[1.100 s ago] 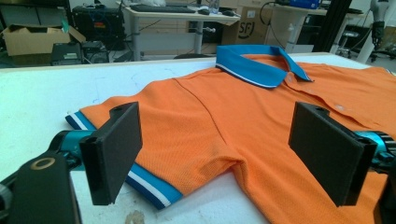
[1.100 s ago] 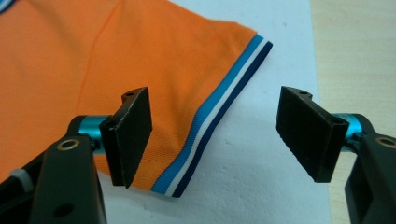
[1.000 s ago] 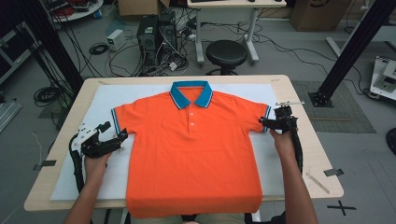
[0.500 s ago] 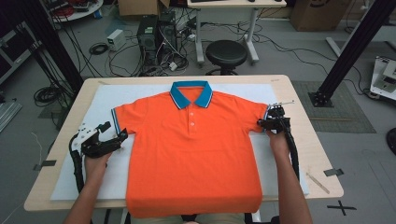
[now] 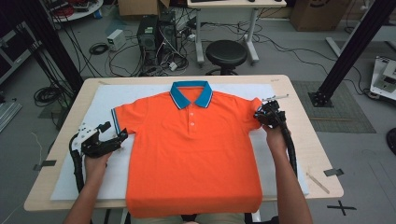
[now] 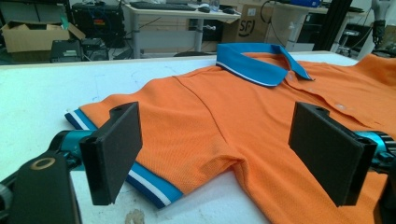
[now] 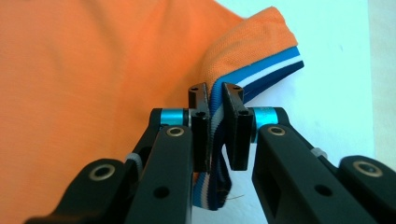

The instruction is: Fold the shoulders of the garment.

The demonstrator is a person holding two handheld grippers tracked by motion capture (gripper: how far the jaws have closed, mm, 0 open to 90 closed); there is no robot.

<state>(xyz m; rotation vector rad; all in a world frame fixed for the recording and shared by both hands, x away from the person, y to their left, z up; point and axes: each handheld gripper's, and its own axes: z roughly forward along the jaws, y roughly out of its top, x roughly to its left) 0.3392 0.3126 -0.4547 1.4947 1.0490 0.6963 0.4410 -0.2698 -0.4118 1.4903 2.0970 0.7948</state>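
the orange polo shirt lies flat on the bench. the right claw has just been closing and pinches its striped sleeve cuff; the left claw stands spread beside the other sleeve.

High view looked forward and down over the whole table, left gripper view sat low and near, facing across the orange polo shirt, right gripper view pressed close on its sleeve cuff, shirt shared by all three.

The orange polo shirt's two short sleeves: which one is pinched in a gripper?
The sleeve in the right gripper, cuff clamped between its jaws; the other sleeve lies flat, untouched.
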